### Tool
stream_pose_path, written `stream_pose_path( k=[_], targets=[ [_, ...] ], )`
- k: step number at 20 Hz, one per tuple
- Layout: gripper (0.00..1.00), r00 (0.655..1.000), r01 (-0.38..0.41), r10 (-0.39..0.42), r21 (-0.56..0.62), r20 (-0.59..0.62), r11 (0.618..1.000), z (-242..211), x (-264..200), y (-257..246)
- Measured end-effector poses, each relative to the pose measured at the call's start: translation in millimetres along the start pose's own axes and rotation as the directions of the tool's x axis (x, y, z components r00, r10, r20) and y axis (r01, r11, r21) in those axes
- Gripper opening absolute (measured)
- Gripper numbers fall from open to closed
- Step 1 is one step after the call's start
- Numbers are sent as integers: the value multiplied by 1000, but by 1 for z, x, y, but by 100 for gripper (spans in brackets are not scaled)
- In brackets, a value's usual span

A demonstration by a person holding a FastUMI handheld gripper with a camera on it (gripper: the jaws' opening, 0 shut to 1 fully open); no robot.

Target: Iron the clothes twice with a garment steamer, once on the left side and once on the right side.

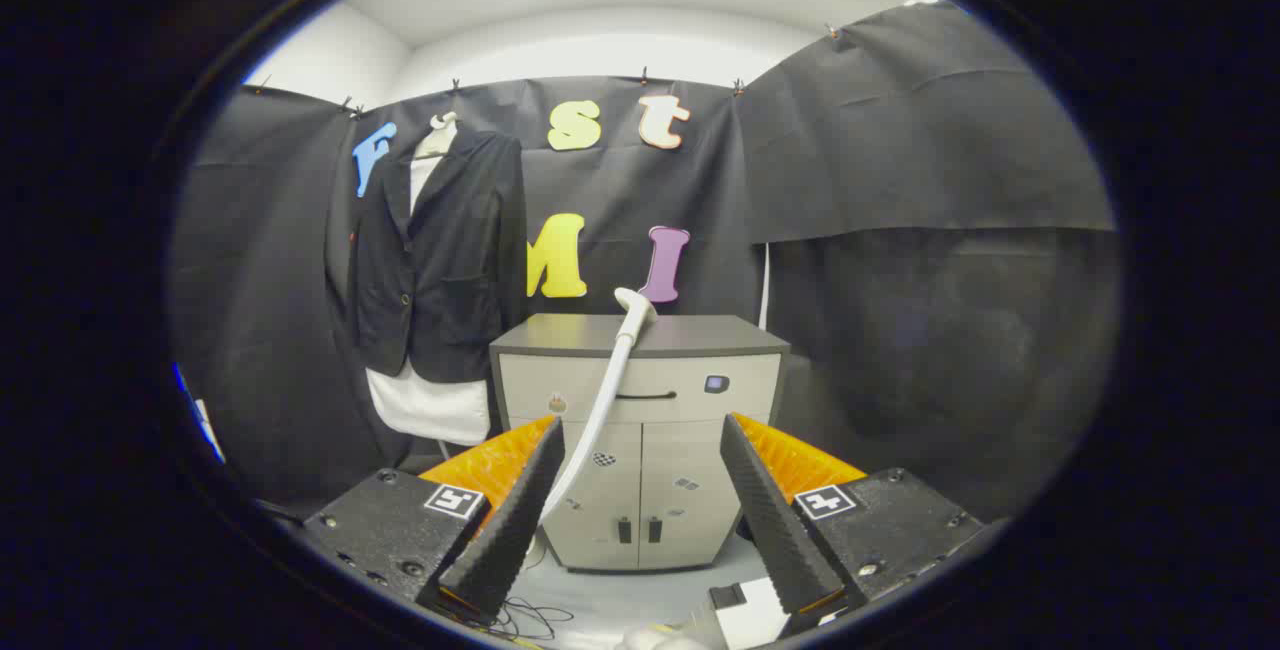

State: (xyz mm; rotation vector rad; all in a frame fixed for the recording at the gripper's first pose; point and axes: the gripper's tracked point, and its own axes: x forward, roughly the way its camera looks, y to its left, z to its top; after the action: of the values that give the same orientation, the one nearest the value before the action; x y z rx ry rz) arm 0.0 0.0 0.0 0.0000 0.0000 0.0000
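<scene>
A dark blazer (440,250) over a white shirt (430,408) hangs on a hanger against the black cloth wall, beyond and to the left of my fingers. The white steamer head (634,310) rests on top of a grey cabinet (640,335), and its white hose (598,410) curves down the cabinet front toward my left finger. My gripper (642,435) is open, its fingers wide apart with nothing between them, well short of the cabinet.
The grey cabinet has a drawer with a dark handle (645,395) and two doors (640,490) below. Cables (530,618) lie on the pale floor near my left finger. Black cloth closes the booth on the left, back and right.
</scene>
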Motion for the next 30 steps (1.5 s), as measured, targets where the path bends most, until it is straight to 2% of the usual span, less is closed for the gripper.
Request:
stream_pose_path(
  k=[13, 20, 25, 30],
  targets=[
    [98, 999, -26, 26, 7, -26, 1000, -3, 13, 27],
    [98, 1000, -13, 13, -7, -8, 1000, 17, 28, 31],
    [98, 1000, -2, 2, -5, 6, 1000, 40, 55, 23],
    [98, 1000, 8, -7, -14, 9, 1000, 65, 103, 11]
  ],
)
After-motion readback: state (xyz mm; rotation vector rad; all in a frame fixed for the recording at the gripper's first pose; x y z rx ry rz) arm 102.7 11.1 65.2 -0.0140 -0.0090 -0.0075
